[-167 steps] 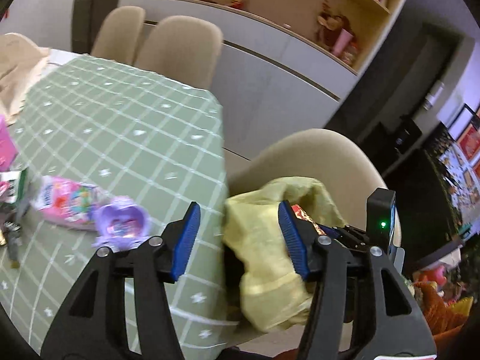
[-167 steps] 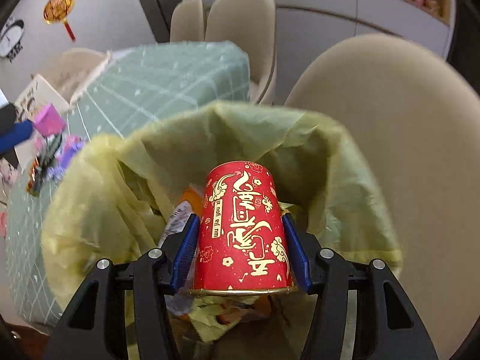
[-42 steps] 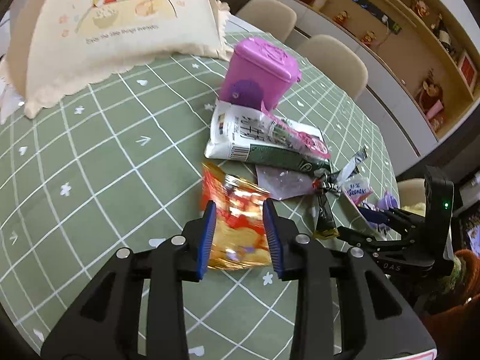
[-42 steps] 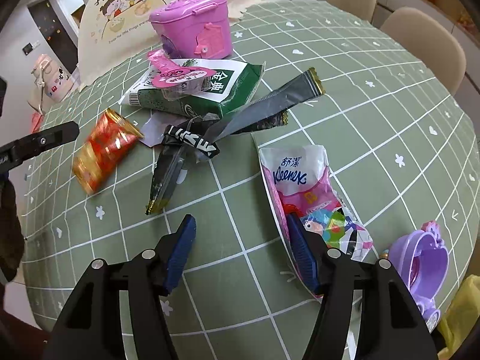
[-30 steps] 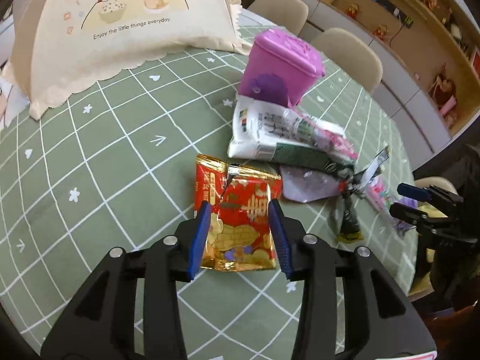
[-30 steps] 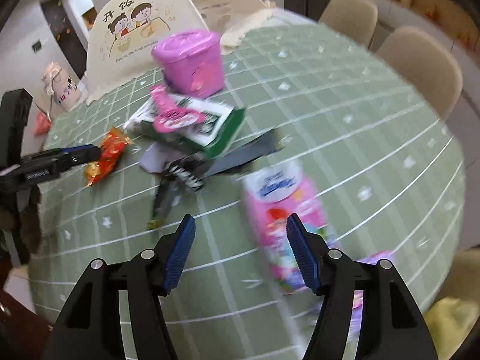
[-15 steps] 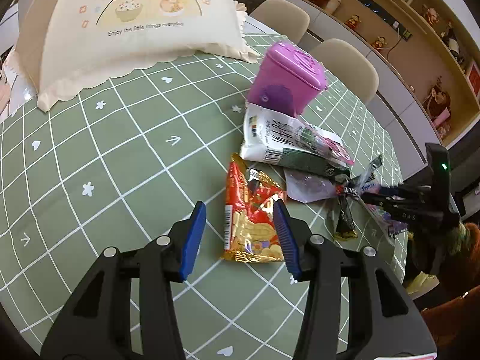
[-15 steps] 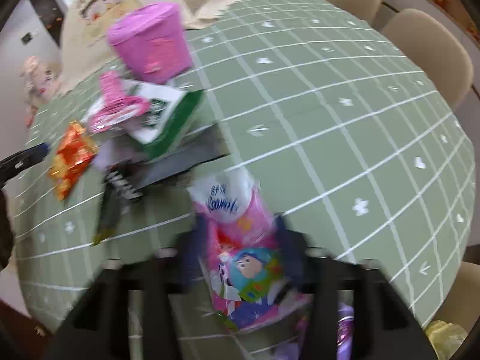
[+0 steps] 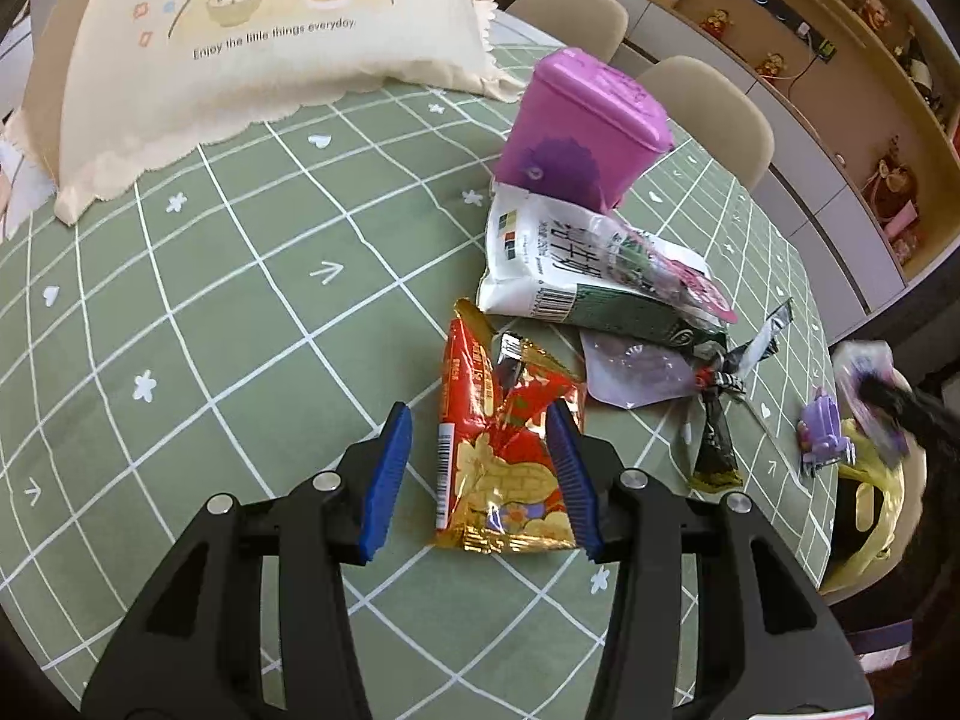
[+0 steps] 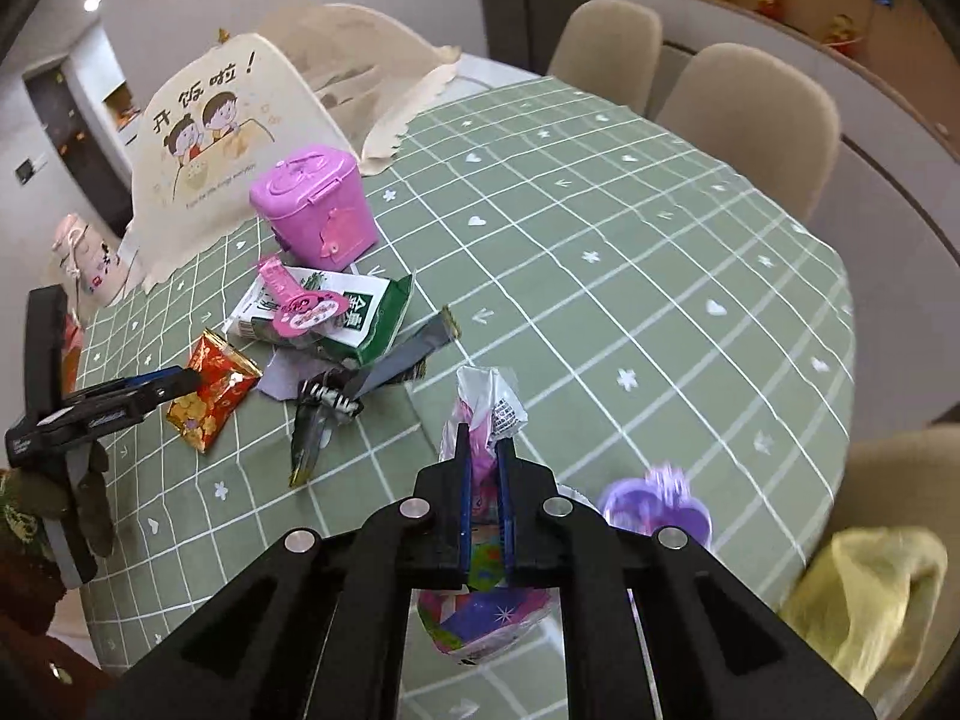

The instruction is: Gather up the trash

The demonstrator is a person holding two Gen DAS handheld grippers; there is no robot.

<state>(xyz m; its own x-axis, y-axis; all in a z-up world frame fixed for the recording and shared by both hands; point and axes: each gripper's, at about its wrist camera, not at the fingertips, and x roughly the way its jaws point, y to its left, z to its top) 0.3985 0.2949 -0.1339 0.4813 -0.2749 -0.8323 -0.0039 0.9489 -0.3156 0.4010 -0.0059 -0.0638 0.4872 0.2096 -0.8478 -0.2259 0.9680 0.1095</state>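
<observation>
Left wrist view: cloth cover [image 9: 270, 42] reads "Enjoy the little things everyday"

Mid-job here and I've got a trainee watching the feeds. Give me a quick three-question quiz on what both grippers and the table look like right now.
1. True or false: the right gripper is clamped on the pink tissue pack.
2. What lies between the left gripper's blue pads? A) the green-and-white bag B) the red-and-gold snack packet C) the pink toy bin
3. Fill in: the yellow trash bag hangs off the table edge near the ____ toy.

Key
1. True; the jaws are closing tight on it.
2. B; the packet lies on the green tablecloth, right pad touching, left pad clear.
3. Purple; the purple toy sits beside it.
</observation>
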